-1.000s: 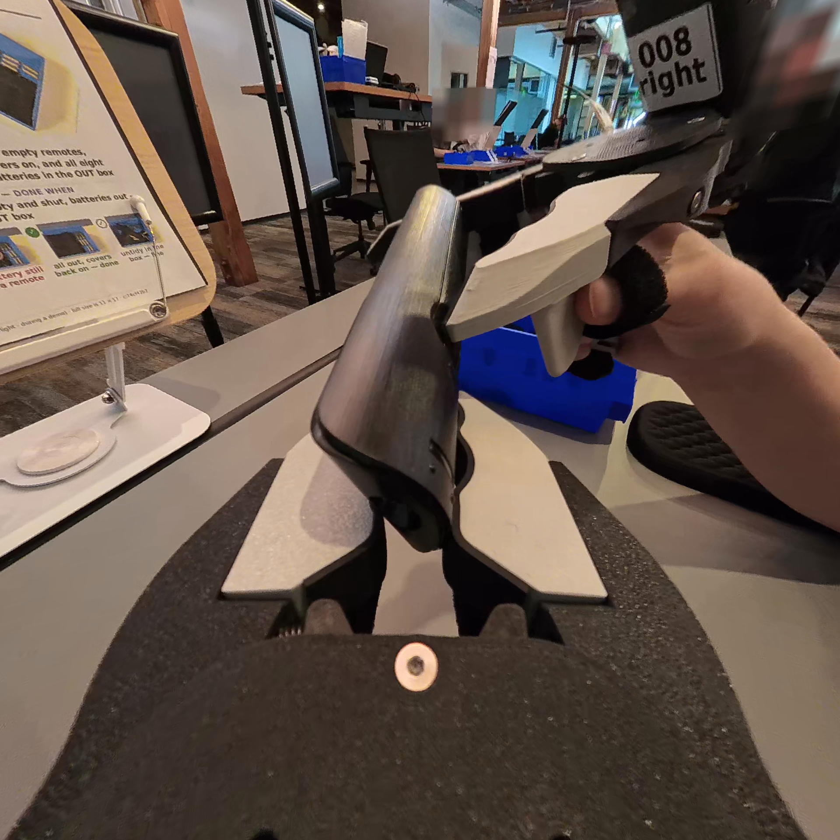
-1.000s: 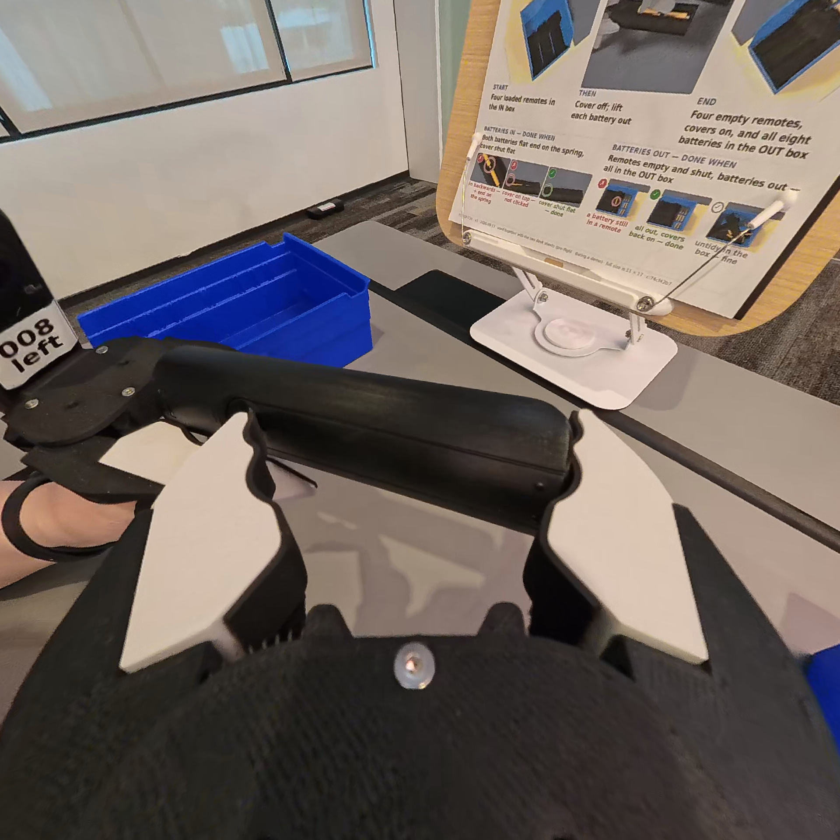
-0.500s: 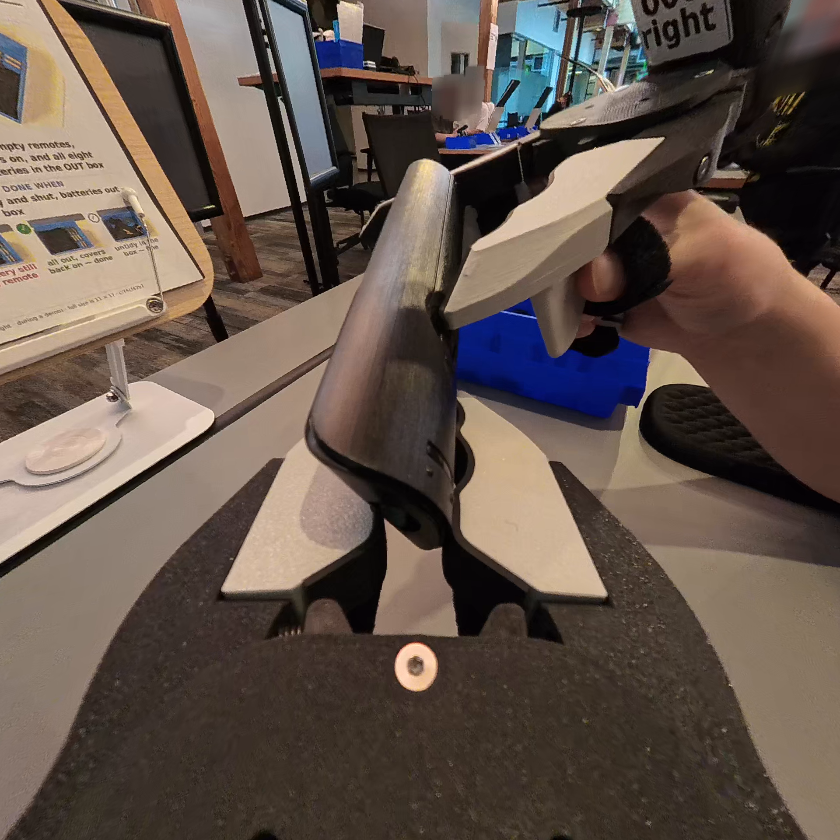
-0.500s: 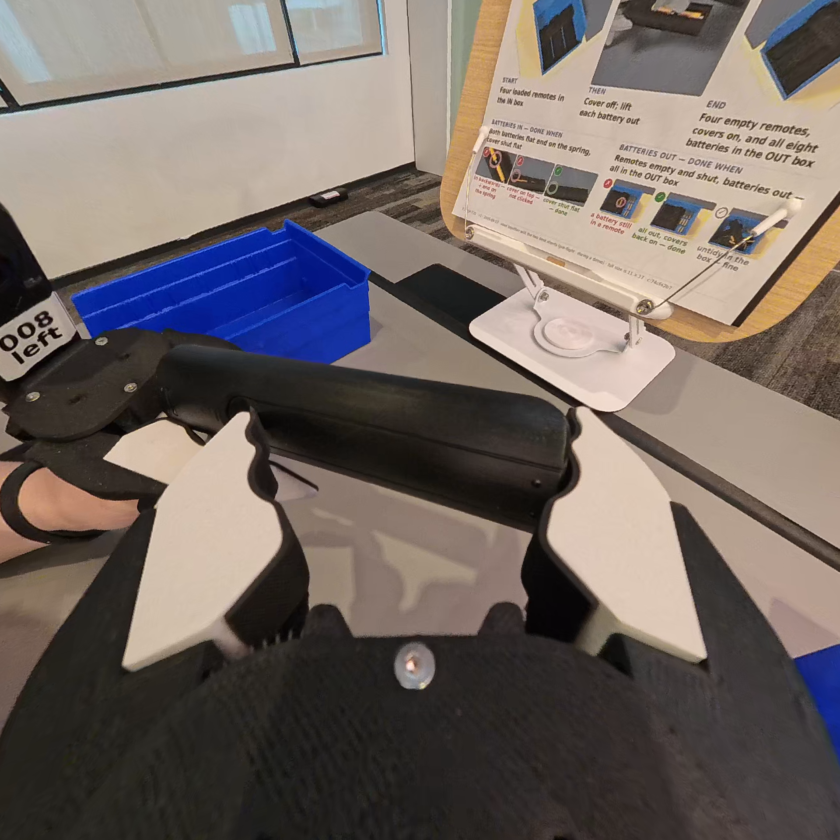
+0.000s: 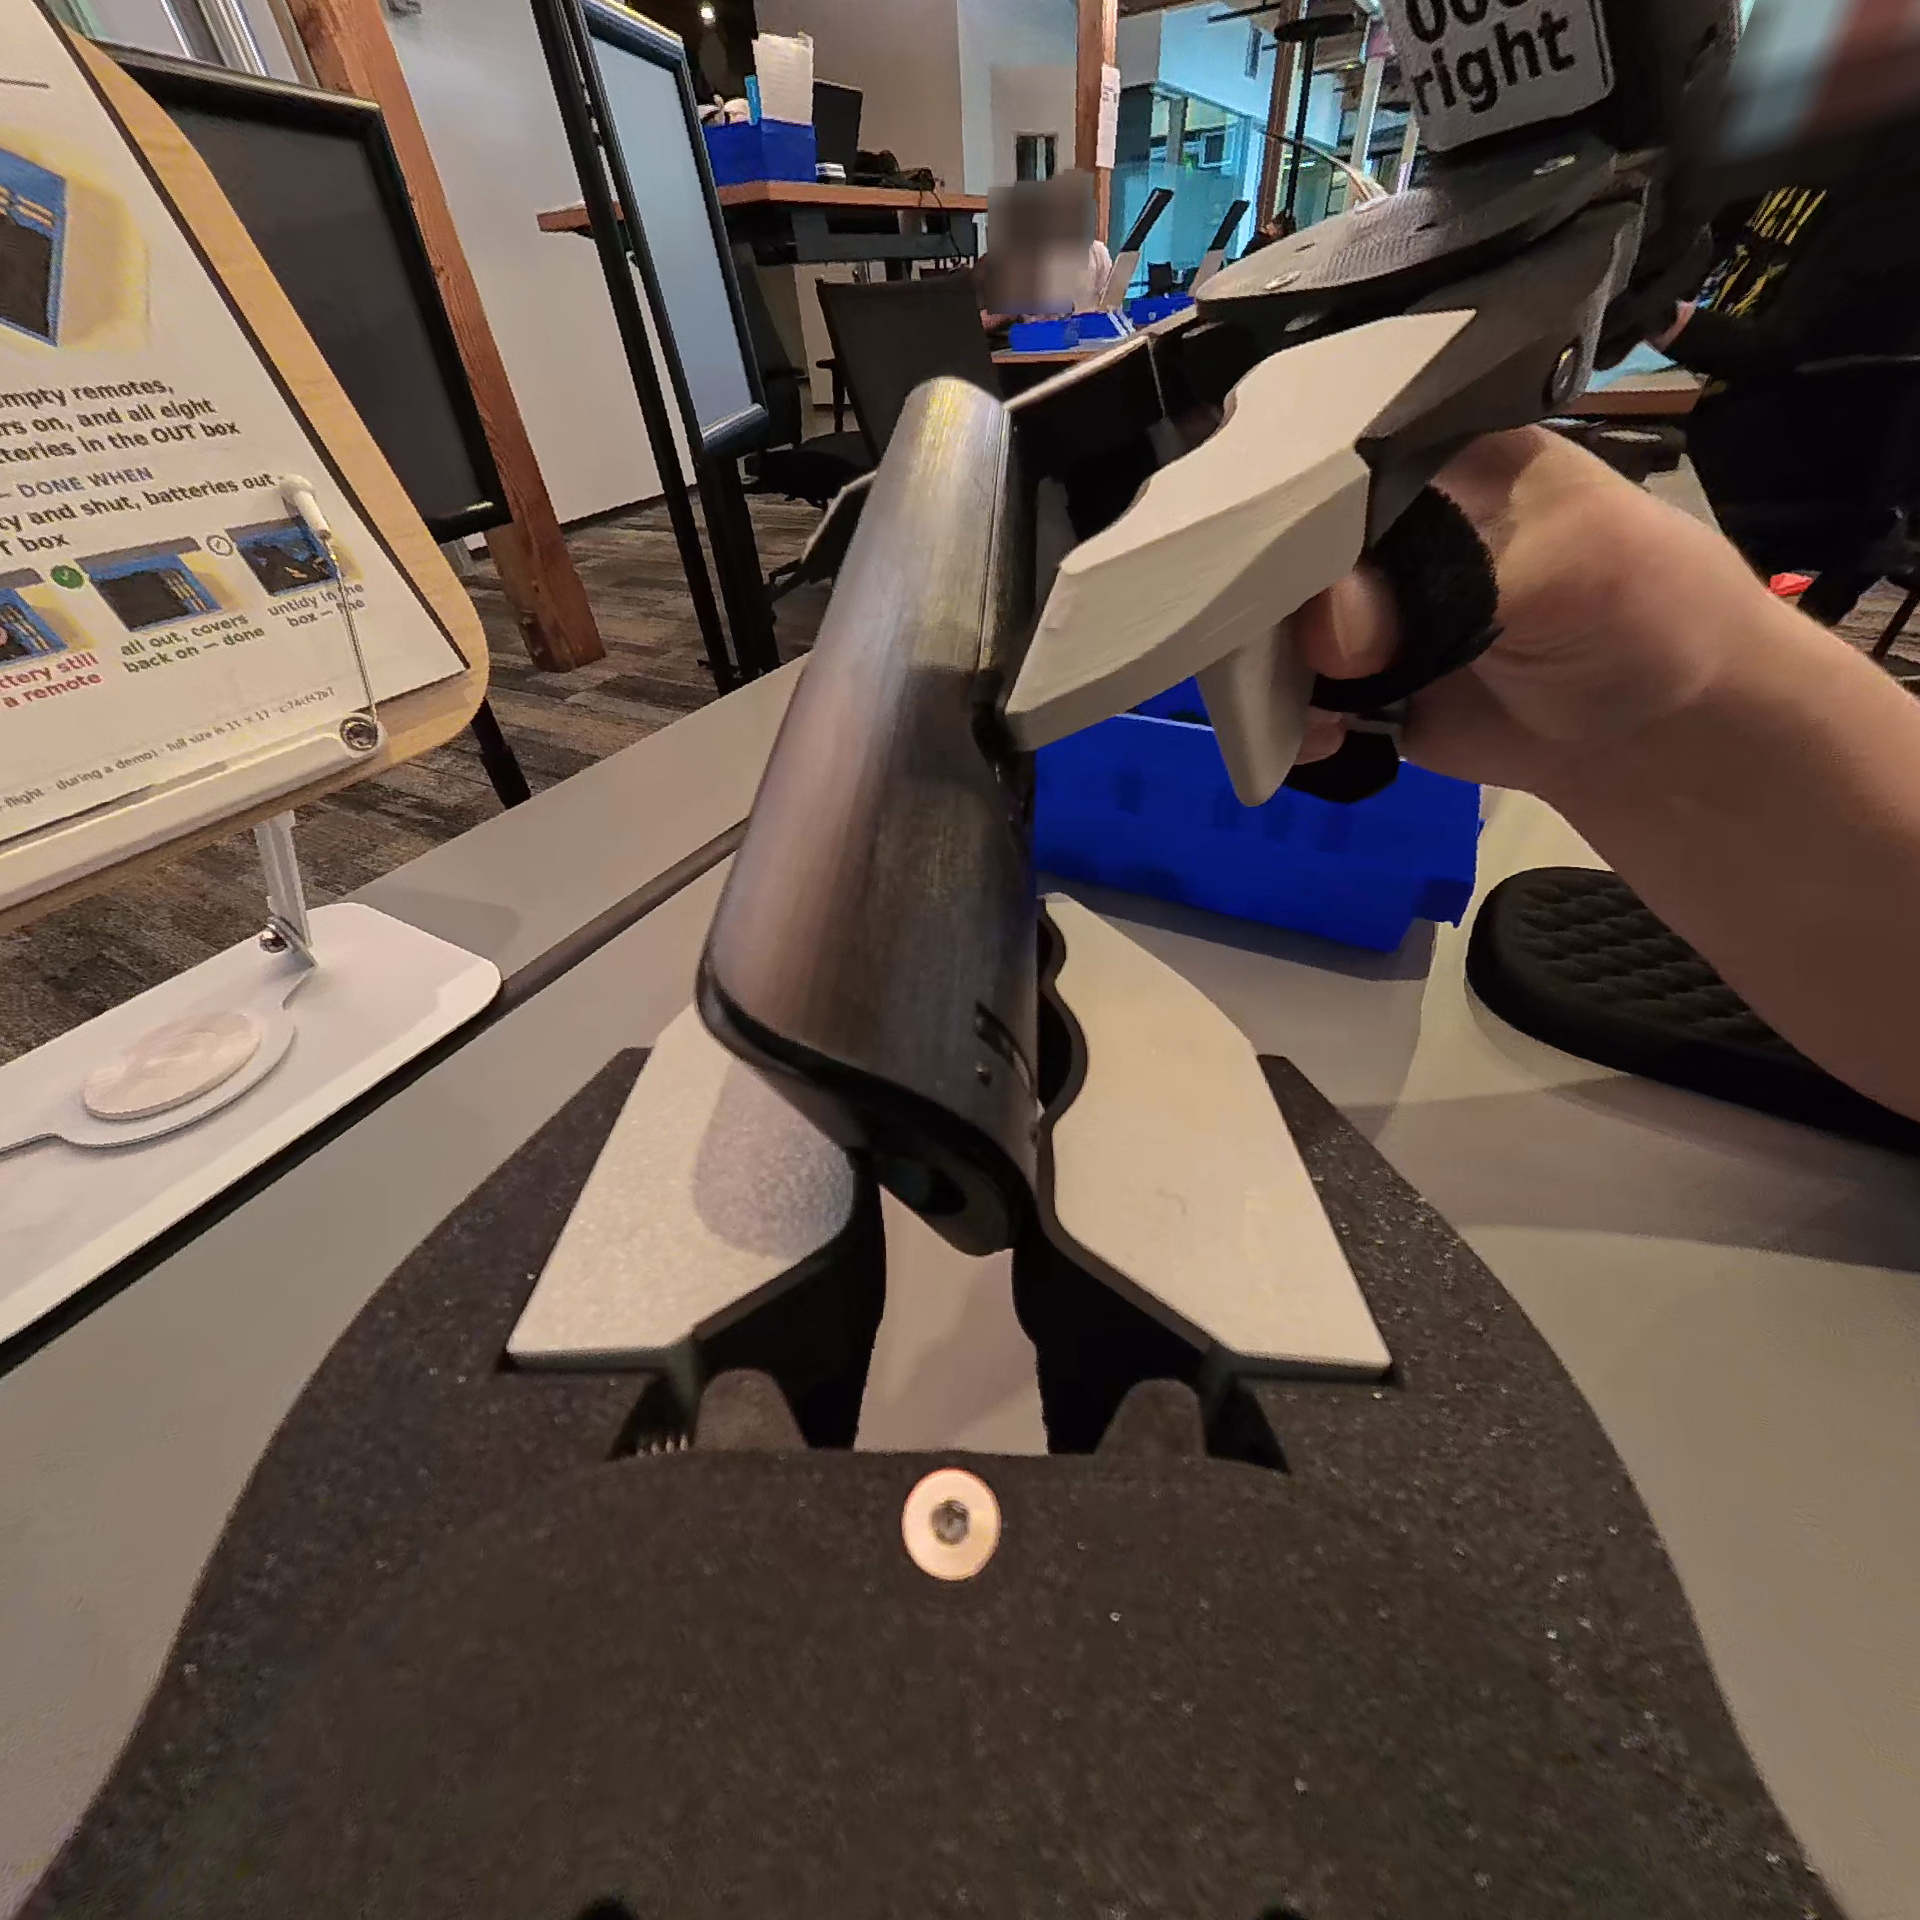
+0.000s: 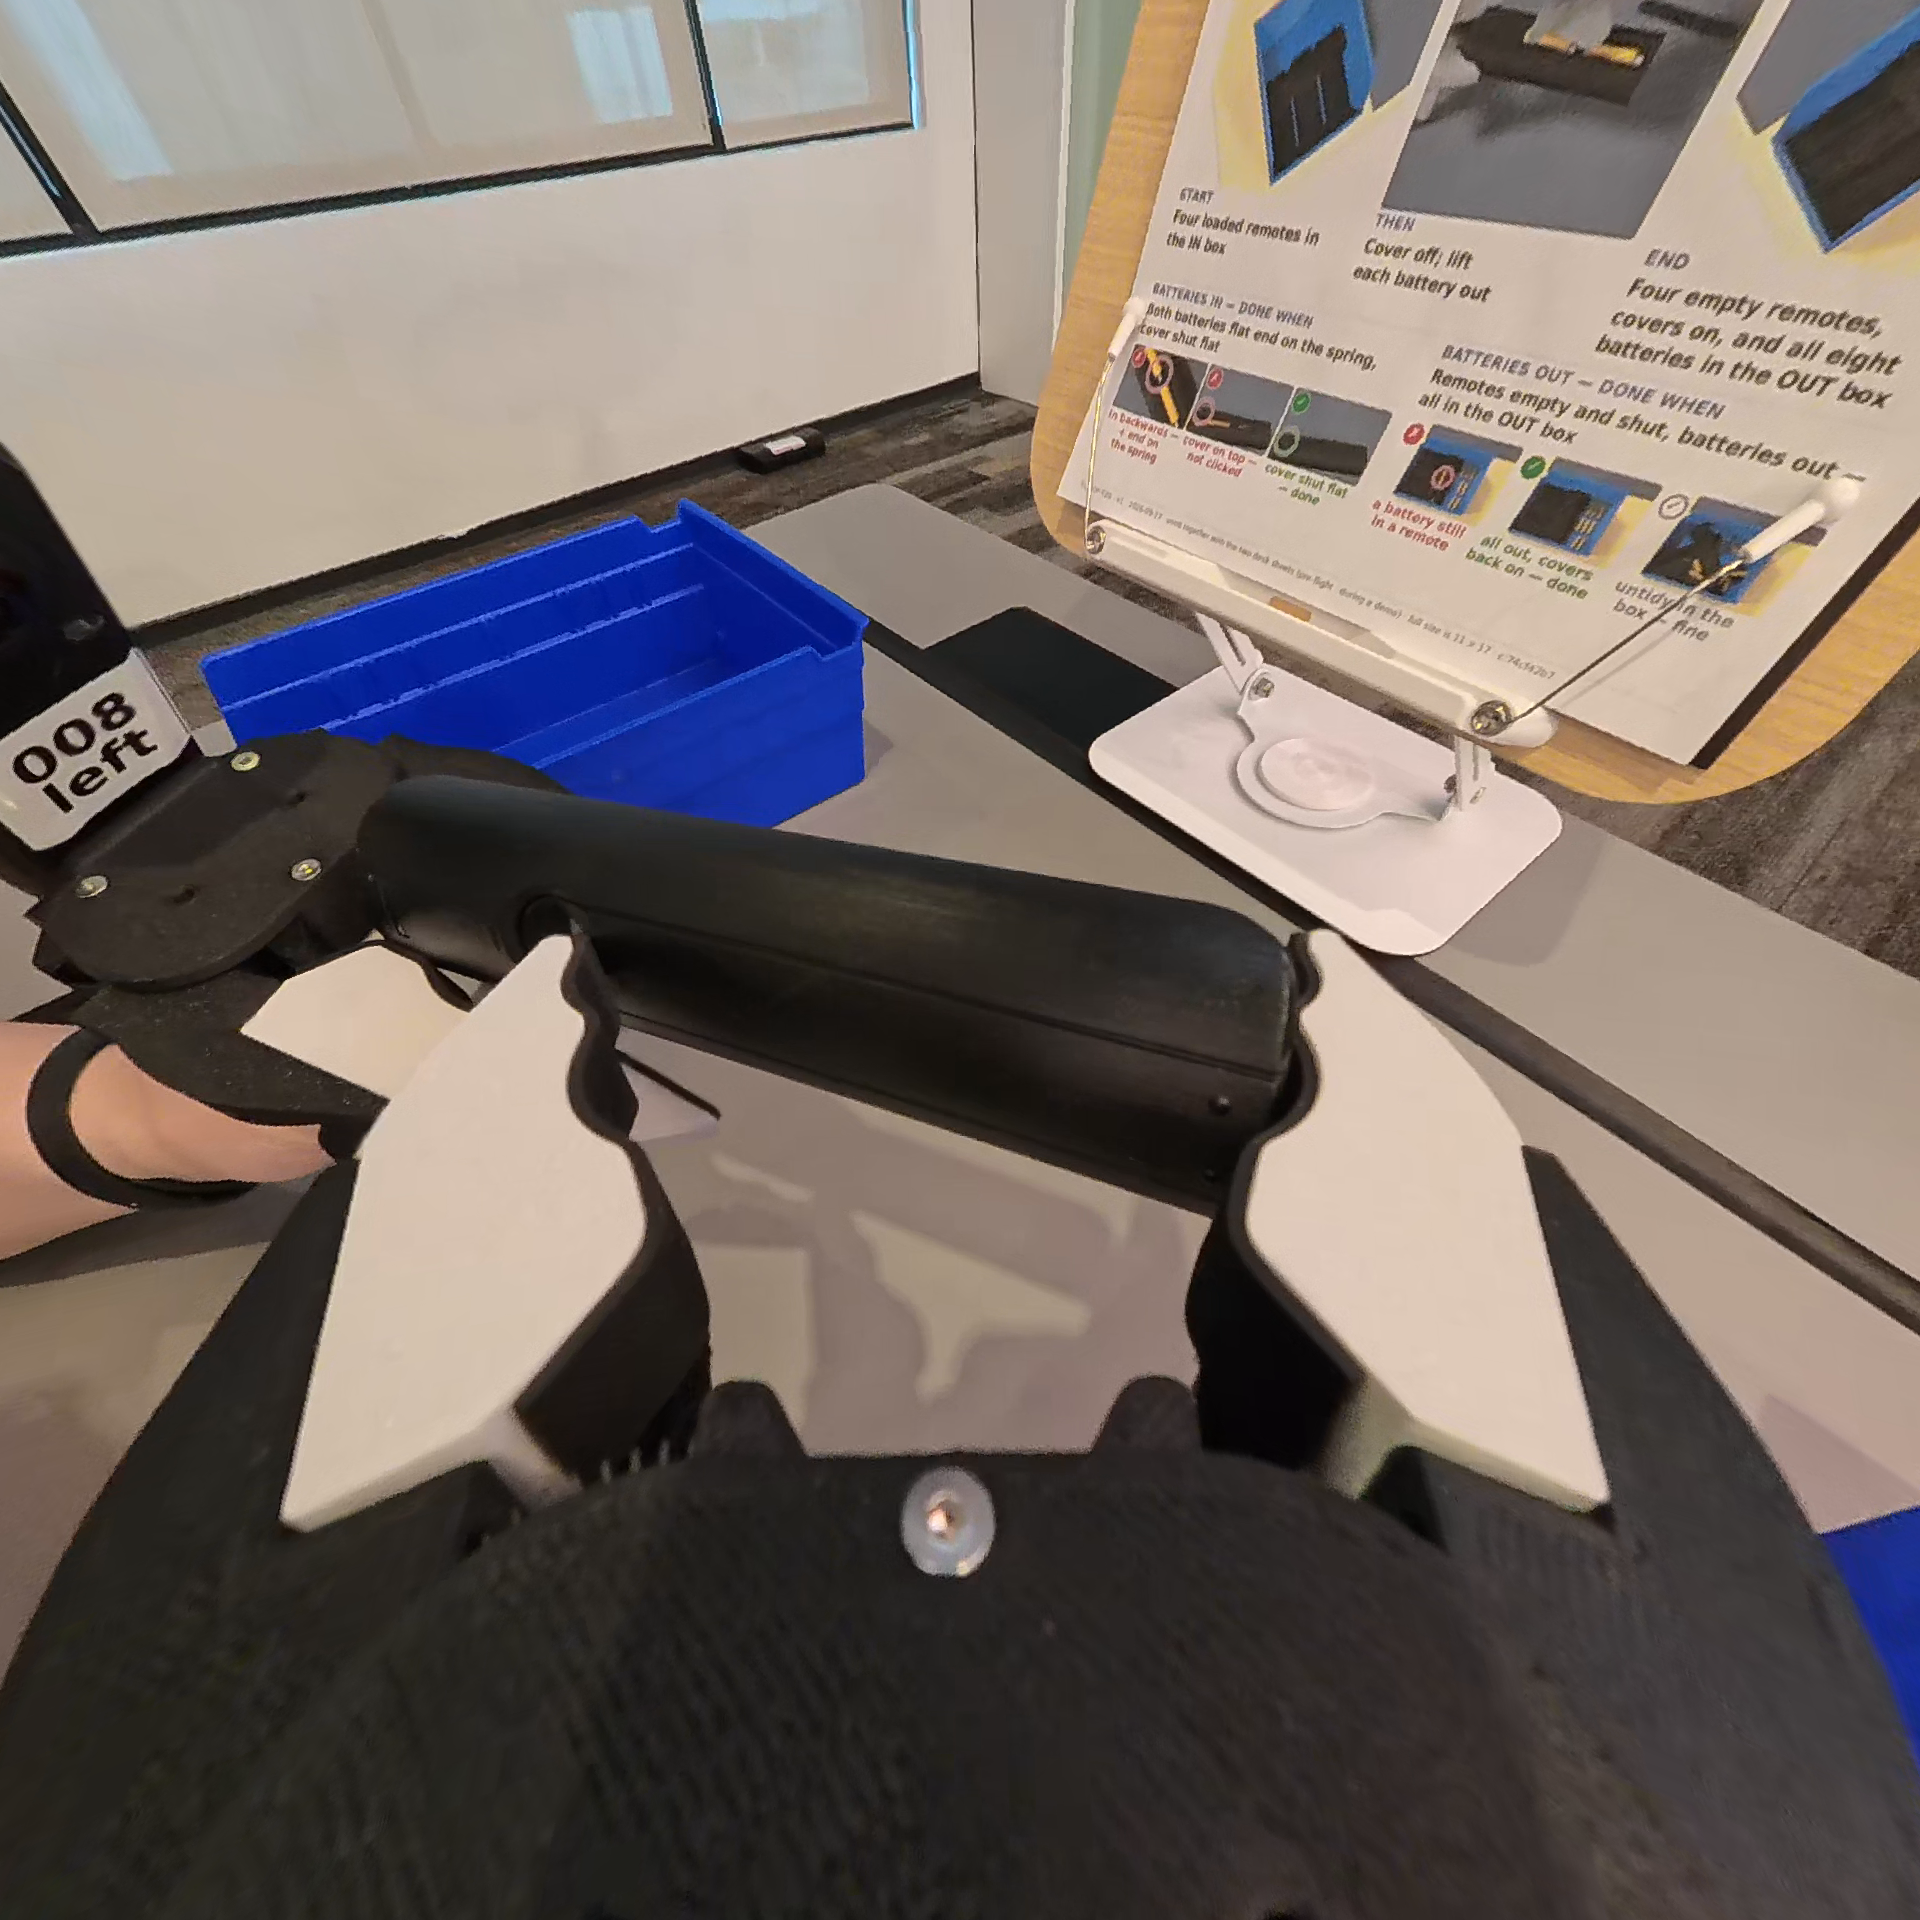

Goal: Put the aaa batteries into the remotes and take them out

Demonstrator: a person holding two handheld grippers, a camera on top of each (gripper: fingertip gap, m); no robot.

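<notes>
The black remote (image 5: 894, 810) is held in the air above the grey table (image 5: 1621, 1351), tilted up and away in the left wrist view, and its pose is almost unchanged from a second ago. The left gripper (image 5: 951, 1122) still has its fingers closed narrowly on the remote's near end. The right gripper (image 6: 935, 997) keeps a wide-spread grip along the remote's length, one finger at each end; in the left wrist view it has risen slightly. No battery or open cover is visible.

A blue bin (image 6: 582, 665) sits on the table behind the remote, a second blue bin (image 5: 1247, 831) lies beyond the right hand (image 5: 1558, 644), and a black mat (image 5: 1621, 977) rests beside it. An instruction board (image 6: 1507, 343) on a white stand (image 6: 1340, 810) stands at the table edge.
</notes>
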